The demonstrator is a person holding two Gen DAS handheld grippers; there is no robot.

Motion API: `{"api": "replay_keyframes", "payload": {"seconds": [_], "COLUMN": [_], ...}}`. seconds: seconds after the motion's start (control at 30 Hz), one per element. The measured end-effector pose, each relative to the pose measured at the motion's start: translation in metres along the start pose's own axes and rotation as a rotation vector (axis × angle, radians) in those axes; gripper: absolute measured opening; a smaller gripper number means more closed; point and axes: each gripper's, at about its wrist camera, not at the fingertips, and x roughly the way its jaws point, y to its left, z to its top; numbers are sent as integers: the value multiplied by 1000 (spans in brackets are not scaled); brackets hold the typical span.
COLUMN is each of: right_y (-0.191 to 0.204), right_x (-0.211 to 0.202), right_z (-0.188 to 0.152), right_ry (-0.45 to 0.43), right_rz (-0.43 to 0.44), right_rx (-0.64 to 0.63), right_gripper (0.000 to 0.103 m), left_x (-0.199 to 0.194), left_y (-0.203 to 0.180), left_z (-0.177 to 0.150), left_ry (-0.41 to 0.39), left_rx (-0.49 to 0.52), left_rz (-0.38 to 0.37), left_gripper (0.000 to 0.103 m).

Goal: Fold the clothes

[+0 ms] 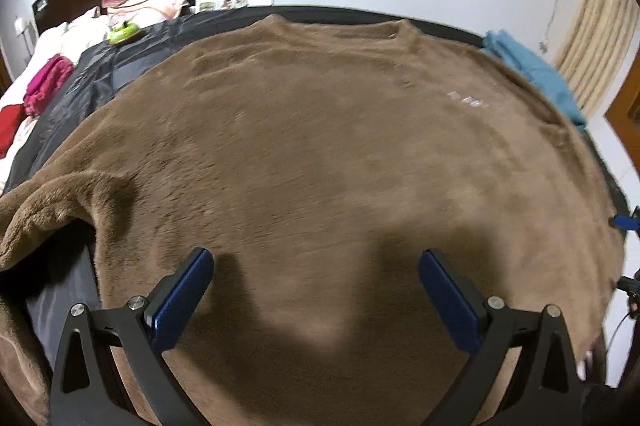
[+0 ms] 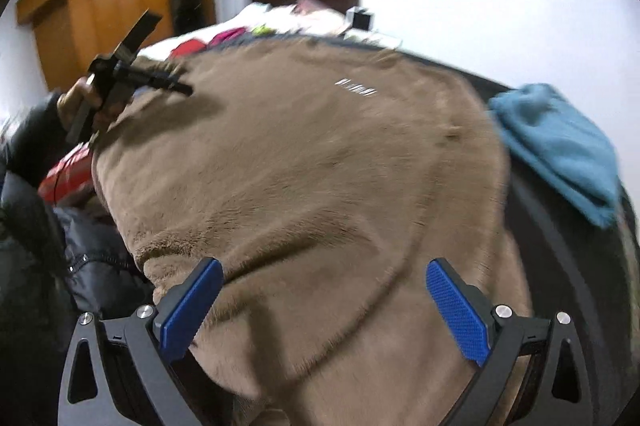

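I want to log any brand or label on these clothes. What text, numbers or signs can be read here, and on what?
None can be read.
Brown fleece sweater: a small pale chest mark, too blurred to read in both views.
Boxes on the nightstand: print too small to read.

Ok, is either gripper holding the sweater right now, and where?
Nothing is held. The left gripper and right gripper are both open above the brown sweater, with nothing between the fingers.

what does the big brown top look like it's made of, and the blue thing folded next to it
Brown top: looks like plush fleece or faux fur, matte, with a short brushed nap that shows streaks and shading. Blue folded cloth: seems a softer, fuzzy knit or terry, with a frayed-looking edge; motion blur leaves the exact weave unclear.
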Motion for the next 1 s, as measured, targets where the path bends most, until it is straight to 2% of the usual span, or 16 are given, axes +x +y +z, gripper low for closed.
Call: {"api": "replay_keyframes", "payload": {"seconds": [0.17,0.3,0.4,0.5,0.57,0.7,0.73,0.8,0.83,0.87,0.93,1.0], "right_y": [-26,-46,-52,-47,-45,-43,-42,-44,-47,-50,-56,-63], "right_x": [-30,-32,-27,-16,-11,-2,1,2,0,-1,-4,-8], "right_z": [-28,-40,-43,-40,-38,-36,-35,-34,-35,-35,-36,-37], "right_ry": [-31,-29,-25,7,30,68,77,86,84,83,75,49], "right_rz": [-99,-148,-143,-141,-151,-192,-202,-209,-205,-201,-186,-158], "right_rx": [139,242,278,260,249,237,234,242,264,286,331,391], "right_gripper": [103,103,99,82,66,61,56,42,27,21,13,12], "left_x": [-18,-25,-28,-28,-25,-13,-10,-6,-4,-2,1,2], "left_y": [-39,-68,-85,-99,-105,-110,-111,-112,-112,-112,-111,-109], "left_z": [1,2,2,3,3,4,3,1,-1,-2,-4,-5], "left_ry": [-24,-31,-38,-38,-31,-6,3,17,23,28,35,39], "left_rx": [78,137,164,180,185,175,171,164,162,159,150,139], "left_rz": [-57,-87,-117,-136,-147,-164,-169,-174,-176,-176,-180,-187], "left_gripper": [103,103,103,103,103,103,103,103,103,103,103,103]}}
